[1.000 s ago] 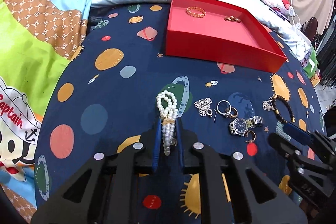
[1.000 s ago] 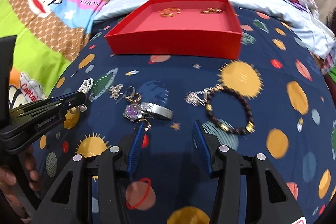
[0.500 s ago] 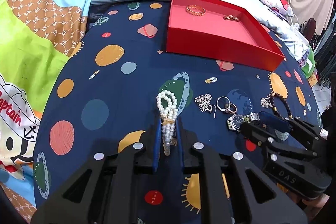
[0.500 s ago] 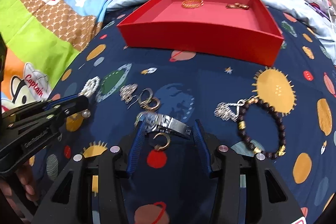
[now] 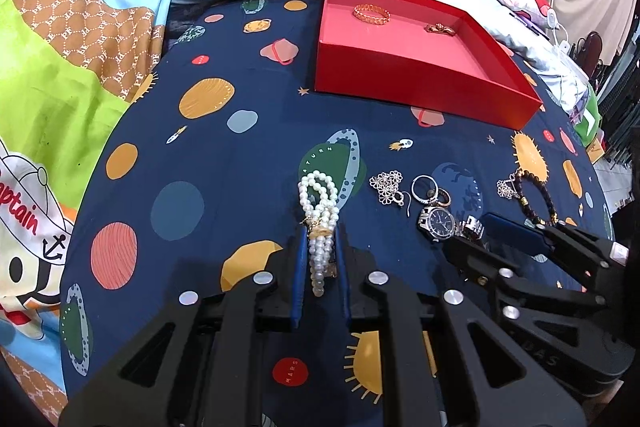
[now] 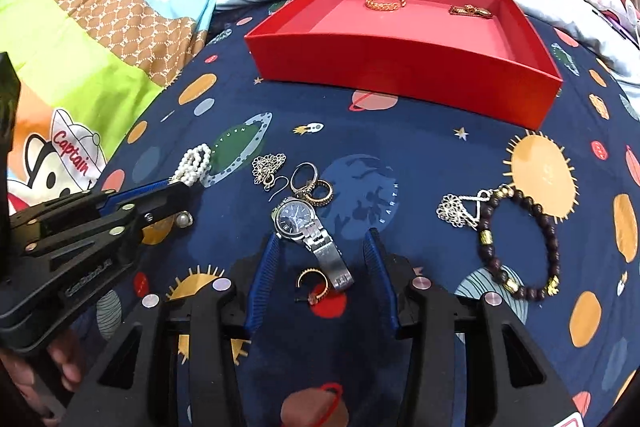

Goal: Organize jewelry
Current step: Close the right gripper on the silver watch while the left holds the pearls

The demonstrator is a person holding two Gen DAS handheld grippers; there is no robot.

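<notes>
My left gripper (image 5: 320, 231) is shut on a white pearl bracelet (image 5: 319, 211), which still lies on the navy bedspread; it also shows in the right wrist view (image 6: 194, 165). My right gripper (image 6: 322, 237) is open, its fingers either side of a silver watch (image 6: 310, 233) and a gold hoop earring (image 6: 313, 285). The watch also shows in the left wrist view (image 5: 440, 223). A red tray (image 6: 400, 63) farther back holds a gold bracelet (image 6: 385, 1) and a small gold piece (image 6: 470, 11).
Beside the watch lie a silver flower earring (image 6: 270, 165), two rings (image 6: 312, 183), a silver charm (image 6: 454, 211) and a dark bead bracelet (image 6: 520, 247). A cartoon blanket (image 5: 60, 67) lies left, pillows behind the tray.
My right gripper has moved left and forward from the bead bracelet until its open fingers straddle the watch and hoop earring. My left gripper has stayed shut on the pearl bracelet.
</notes>
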